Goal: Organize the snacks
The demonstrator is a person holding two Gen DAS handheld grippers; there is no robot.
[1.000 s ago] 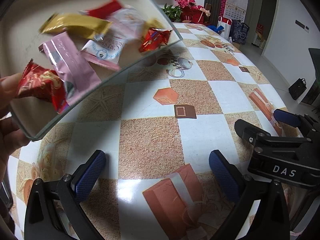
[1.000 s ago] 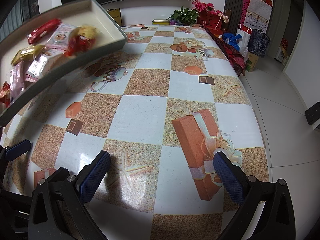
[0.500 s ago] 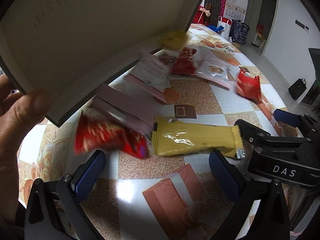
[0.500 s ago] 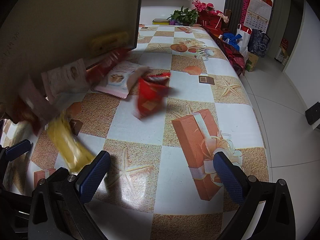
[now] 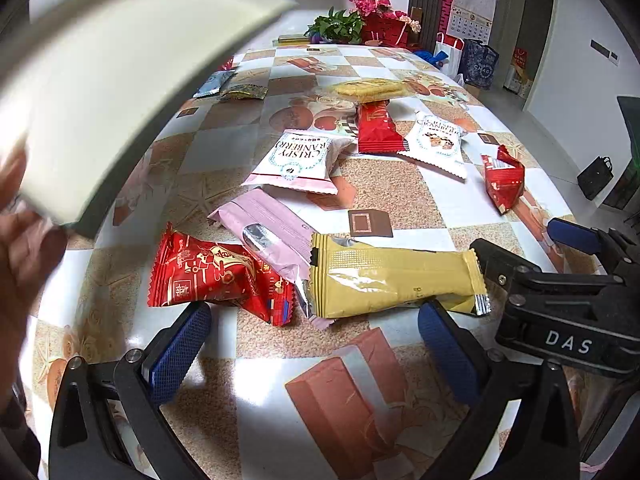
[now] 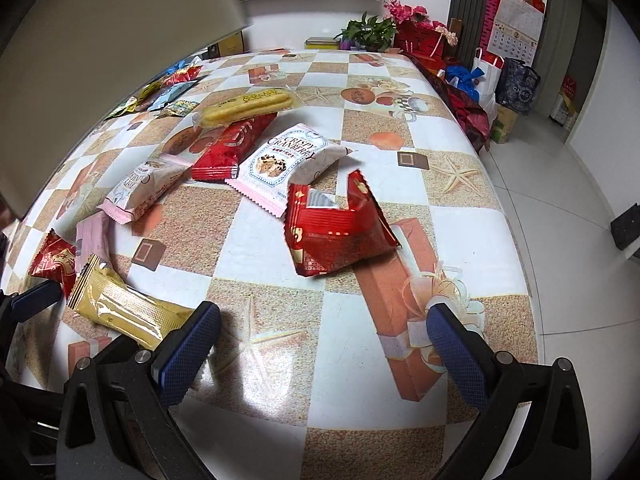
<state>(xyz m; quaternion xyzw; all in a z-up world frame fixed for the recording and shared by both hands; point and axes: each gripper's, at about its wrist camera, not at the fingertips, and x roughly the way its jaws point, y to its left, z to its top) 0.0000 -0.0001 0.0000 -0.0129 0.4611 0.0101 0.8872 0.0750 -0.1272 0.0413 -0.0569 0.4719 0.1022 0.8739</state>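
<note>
Several wrapped snacks lie scattered on the checkered table (image 5: 400, 196). A gold bar (image 5: 396, 276), a pink pack (image 5: 268, 232) and a red pack (image 5: 216, 276) lie just ahead of my open, empty left gripper (image 5: 312, 352). White cranberry packs (image 5: 300, 156) (image 6: 288, 160), a red bar (image 5: 376, 128) and a yellow biscuit pack (image 6: 248, 102) lie farther off. A red pouch (image 6: 336, 232) lies ahead of my open, empty right gripper (image 6: 324, 352). A hand (image 5: 24, 248) holds a pale tray (image 5: 112, 76) tilted up at the left.
Small sachets (image 6: 168, 96) lie at the far left of the table. Plants and red flowers (image 6: 384, 28) stand at the far end. Bags (image 6: 504, 80) sit on the floor to the right, past the table edge. My right gripper's body (image 5: 568, 304) shows in the left wrist view.
The hand tipped the tray over and the snacks slid out and came to rest spread across the table. The tray is lifting away to the left. Both grippers stayed still.
</note>
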